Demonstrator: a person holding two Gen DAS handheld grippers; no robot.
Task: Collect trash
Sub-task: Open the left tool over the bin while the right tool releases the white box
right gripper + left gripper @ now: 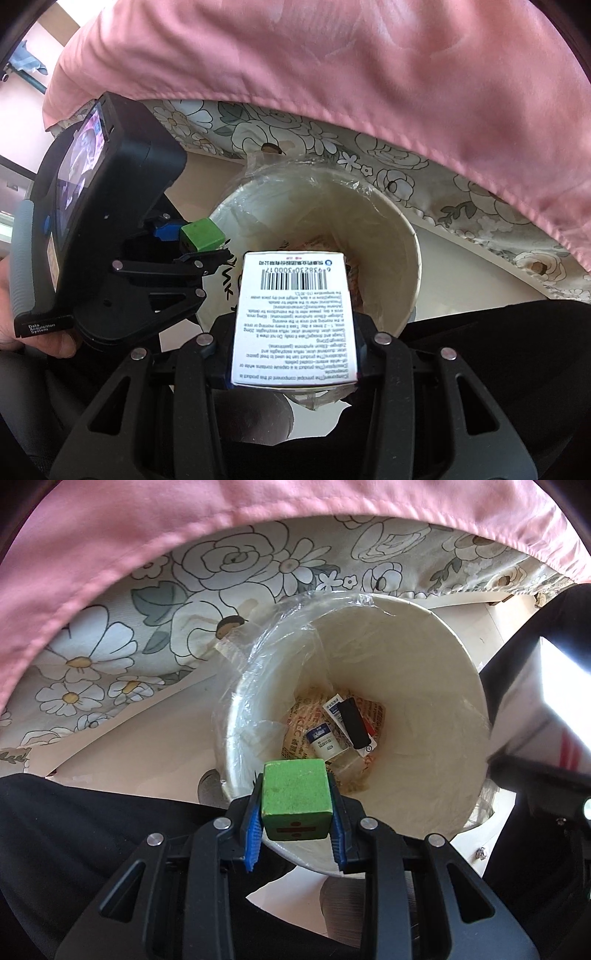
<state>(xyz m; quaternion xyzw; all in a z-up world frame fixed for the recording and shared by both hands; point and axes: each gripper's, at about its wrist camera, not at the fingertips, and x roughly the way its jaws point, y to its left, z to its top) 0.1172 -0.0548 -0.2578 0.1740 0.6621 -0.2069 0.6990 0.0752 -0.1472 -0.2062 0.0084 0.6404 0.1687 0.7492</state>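
A white round bin (454,657) lined with clear plastic stands on the floor below both grippers. At its bottom lie small medicine boxes (327,740), a black stick-shaped item (354,725) and printed paper. My left gripper (295,805) is shut on a green wooden cube (294,788) held over the bin's near rim. In the right wrist view, my right gripper (293,347) is shut on a white medicine box (293,317) with a barcode, above the bin (413,258). The left gripper with the green cube (202,234) hangs over the bin's left rim.
A pink sheet (147,546) and a floral bedcover (110,650) hang down just behind the bin. Pale floor (147,746) surrounds it. Black clothing of the person (74,830) fills the near side, and a hand (22,295) holds the left gripper's handle.
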